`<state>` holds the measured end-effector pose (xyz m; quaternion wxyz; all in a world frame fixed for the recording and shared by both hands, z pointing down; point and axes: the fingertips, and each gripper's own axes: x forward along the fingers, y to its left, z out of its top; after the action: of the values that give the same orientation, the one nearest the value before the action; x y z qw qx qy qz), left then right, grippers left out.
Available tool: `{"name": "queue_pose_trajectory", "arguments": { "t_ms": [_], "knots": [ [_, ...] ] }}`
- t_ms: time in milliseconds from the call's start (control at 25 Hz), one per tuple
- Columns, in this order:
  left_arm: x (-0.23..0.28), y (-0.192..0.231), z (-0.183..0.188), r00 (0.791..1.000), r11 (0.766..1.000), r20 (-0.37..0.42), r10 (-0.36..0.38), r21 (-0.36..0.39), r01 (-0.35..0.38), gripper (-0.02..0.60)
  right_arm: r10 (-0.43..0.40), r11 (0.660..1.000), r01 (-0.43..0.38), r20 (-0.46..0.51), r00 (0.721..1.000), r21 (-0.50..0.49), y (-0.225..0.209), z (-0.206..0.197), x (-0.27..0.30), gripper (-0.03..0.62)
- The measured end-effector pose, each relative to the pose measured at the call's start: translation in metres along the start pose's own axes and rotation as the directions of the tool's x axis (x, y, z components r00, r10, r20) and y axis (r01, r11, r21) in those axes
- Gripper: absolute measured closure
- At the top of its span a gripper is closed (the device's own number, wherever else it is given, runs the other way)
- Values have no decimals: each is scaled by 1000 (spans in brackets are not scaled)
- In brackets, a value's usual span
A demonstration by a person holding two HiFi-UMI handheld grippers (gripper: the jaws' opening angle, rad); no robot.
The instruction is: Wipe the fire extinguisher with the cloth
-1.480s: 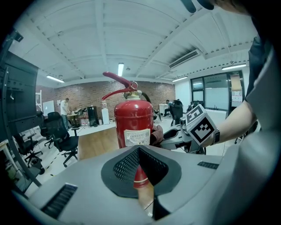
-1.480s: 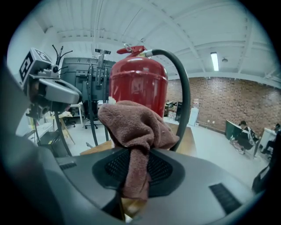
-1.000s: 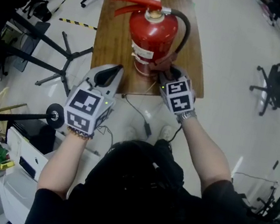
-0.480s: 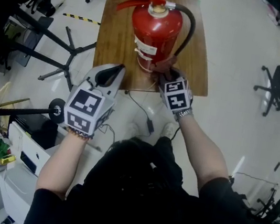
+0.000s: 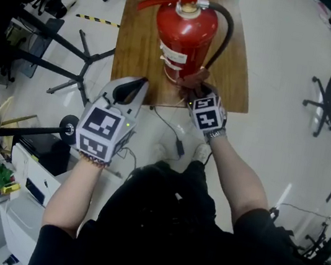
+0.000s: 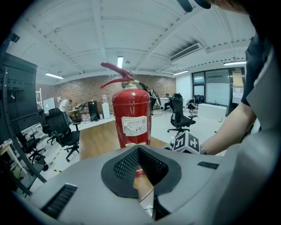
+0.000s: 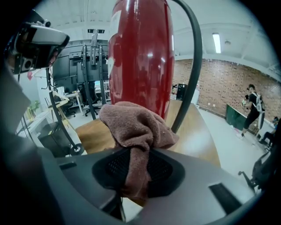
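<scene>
Your right gripper view shows what the head view cannot. The brown cloth (image 7: 134,127) is pinched between the jaws of your right gripper (image 7: 136,154), which are closed partway onto it. Its bunched end sits up against the lower body of the red fire extinguisher (image 7: 140,57). From above, you get only a brown lump at the extinguisher's right foot.

The head view gives you the layout instead. The extinguisher stands upright near the front edge of the wooden table (image 5: 137,36), with its black hose (image 5: 227,32) curving down the right side. Your left gripper (image 5: 137,85) has its jaws fully together and empty. It hangs at the table's front edge, left of the extinguisher and apart from it.

Your right forearm reaches forward with the wrist angled down toward the base. Your left hand tilts gently downward.
</scene>
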<state>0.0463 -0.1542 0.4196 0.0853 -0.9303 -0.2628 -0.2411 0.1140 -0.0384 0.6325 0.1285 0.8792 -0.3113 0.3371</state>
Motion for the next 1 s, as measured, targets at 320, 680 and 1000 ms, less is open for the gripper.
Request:
{"name": "queue_pose_trajectory", "arguments": {
  "t_ms": [320,680,1000],
  "knots": [
    [-2,0,-4,1000,1000,-11,1,7,-1,581,-8,1000,7,-38,999,-8,1,-16,10,480],
    [-8,3,-10,1000,1000,-14,13,5,-13,581,-8,1000,7,-63,998,-6,4,-25,17,480],
    [-15,2,-5,1000,1000,15,6,2,-6,581,-7,1000,7,-4,1000,23,9,-13,-12,484]
  ]
}}
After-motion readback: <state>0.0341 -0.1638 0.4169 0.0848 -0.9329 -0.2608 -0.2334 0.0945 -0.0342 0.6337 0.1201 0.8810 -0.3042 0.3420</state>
